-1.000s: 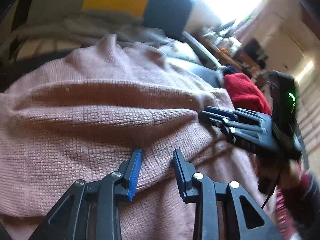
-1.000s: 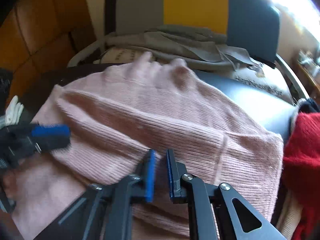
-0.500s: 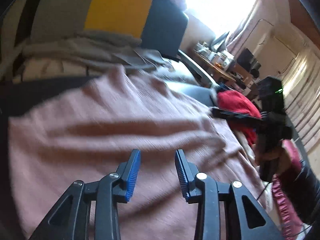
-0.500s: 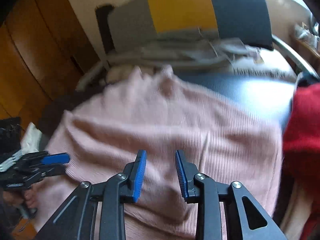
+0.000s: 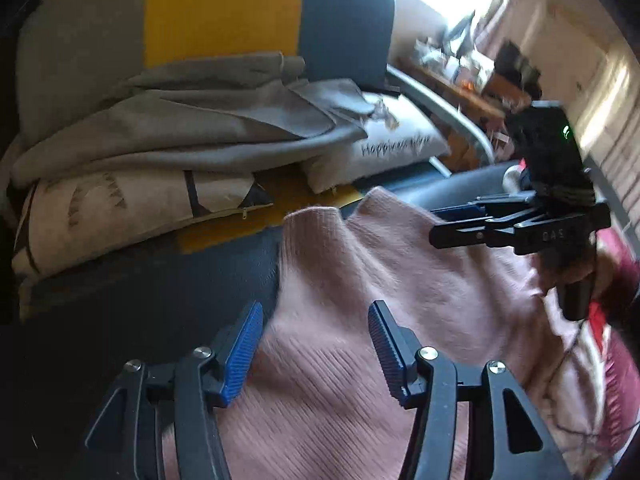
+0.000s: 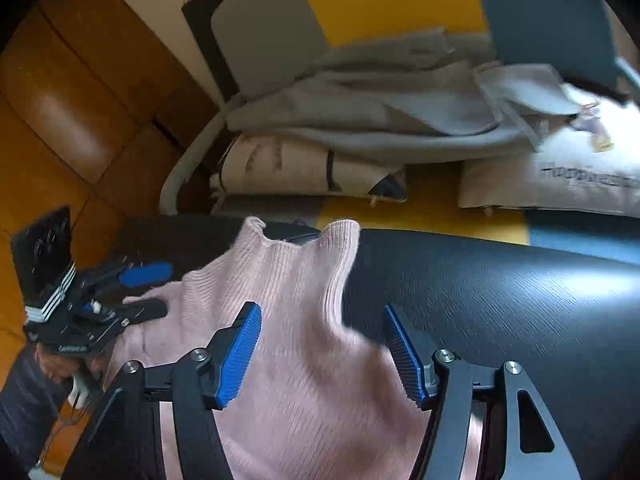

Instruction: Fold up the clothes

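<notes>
A pink ribbed knit sweater (image 5: 380, 320) lies bunched on a dark tabletop (image 6: 500, 300), its collar end (image 6: 304, 236) pointing away from me. My left gripper (image 5: 314, 352) hovers open over the sweater's left edge, holding nothing. My right gripper (image 6: 320, 344) is open above the sweater's right edge, with fabric below its fingers but not clamped. In the left wrist view the right gripper (image 5: 436, 226) is over the sweater's far right side, held by a hand. The right wrist view has the left gripper (image 6: 158, 290) at the sweater's left side.
Behind the sweater lie folded grey clothes (image 6: 360, 112) on a beige cushion (image 6: 300, 168) and a lettered pillow (image 5: 392, 148), against a grey, yellow and blue chair back (image 5: 220, 8). A brown leather sofa (image 6: 60, 100) is to the left. Red fabric (image 5: 616, 248) sits far right.
Both grippers have opened wider. The sweater now looks narrower and more bunched, and dark tabletop shows on both sides of it. Both cameras sit further back, and the cushions are in view.
</notes>
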`<move>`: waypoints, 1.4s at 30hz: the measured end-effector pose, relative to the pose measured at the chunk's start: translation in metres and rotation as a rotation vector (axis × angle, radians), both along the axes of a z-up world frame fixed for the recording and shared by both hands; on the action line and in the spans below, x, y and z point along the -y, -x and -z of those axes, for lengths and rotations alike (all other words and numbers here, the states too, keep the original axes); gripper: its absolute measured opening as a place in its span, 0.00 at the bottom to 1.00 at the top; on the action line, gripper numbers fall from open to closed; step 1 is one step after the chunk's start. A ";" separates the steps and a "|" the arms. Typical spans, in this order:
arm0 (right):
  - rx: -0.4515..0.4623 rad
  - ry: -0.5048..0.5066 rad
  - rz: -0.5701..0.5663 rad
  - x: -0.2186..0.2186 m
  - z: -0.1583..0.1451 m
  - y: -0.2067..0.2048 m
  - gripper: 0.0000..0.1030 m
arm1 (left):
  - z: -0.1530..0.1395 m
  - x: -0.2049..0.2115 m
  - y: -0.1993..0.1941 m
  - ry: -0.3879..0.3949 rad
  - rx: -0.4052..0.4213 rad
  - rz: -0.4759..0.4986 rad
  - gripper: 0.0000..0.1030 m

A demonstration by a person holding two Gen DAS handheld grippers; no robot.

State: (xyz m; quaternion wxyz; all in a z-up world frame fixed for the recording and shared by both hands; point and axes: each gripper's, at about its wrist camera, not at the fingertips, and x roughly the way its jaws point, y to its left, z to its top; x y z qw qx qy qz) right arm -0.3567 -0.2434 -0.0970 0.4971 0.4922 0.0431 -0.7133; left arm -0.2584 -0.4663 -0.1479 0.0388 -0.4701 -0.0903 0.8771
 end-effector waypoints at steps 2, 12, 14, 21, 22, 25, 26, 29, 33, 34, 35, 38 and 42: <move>0.007 -0.011 -0.031 0.011 0.009 0.008 0.50 | 0.011 -0.002 0.015 0.002 0.032 0.044 0.54; 0.004 -0.028 -0.061 0.026 0.015 0.013 0.08 | -0.003 0.004 0.009 -0.201 -0.023 -0.009 0.13; 0.000 0.013 -0.049 0.017 0.004 0.005 0.08 | -0.020 -0.003 -0.014 -0.226 -0.100 -0.005 0.13; -0.034 0.129 -0.037 -0.026 -0.046 -0.045 0.08 | -0.057 -0.029 -0.088 -0.241 -0.214 0.020 0.13; -0.042 0.136 -0.037 -0.032 -0.051 -0.055 0.08 | -0.058 -0.033 -0.097 -0.242 -0.220 0.017 0.13; -0.063 0.156 -0.033 -0.049 -0.061 -0.083 0.08 | -0.058 -0.043 -0.122 -0.257 -0.237 0.011 0.13; -0.067 0.160 -0.029 -0.055 -0.062 -0.093 0.08 | -0.057 -0.048 -0.131 -0.250 -0.239 0.014 0.13; -0.076 0.166 -0.018 -0.076 -0.057 -0.124 0.08 | -0.046 -0.063 -0.151 -0.246 -0.225 0.018 0.13; -0.072 0.129 -0.008 -0.100 -0.033 -0.155 0.08 | -0.027 -0.077 -0.173 -0.244 -0.184 0.018 0.13; -0.071 0.117 -0.008 -0.103 -0.028 -0.160 0.08 | -0.023 -0.080 -0.180 -0.250 -0.174 0.017 0.13; -0.076 0.101 -0.008 -0.107 -0.022 -0.165 0.09 | -0.019 -0.082 -0.187 -0.256 -0.165 0.017 0.13; -0.077 0.059 -0.001 -0.121 -0.012 -0.175 0.12 | -0.012 -0.080 -0.211 -0.272 -0.143 0.000 0.13; -0.095 0.031 0.016 -0.142 -0.019 -0.183 0.15 | -0.020 -0.060 -0.232 -0.312 -0.176 -0.085 0.13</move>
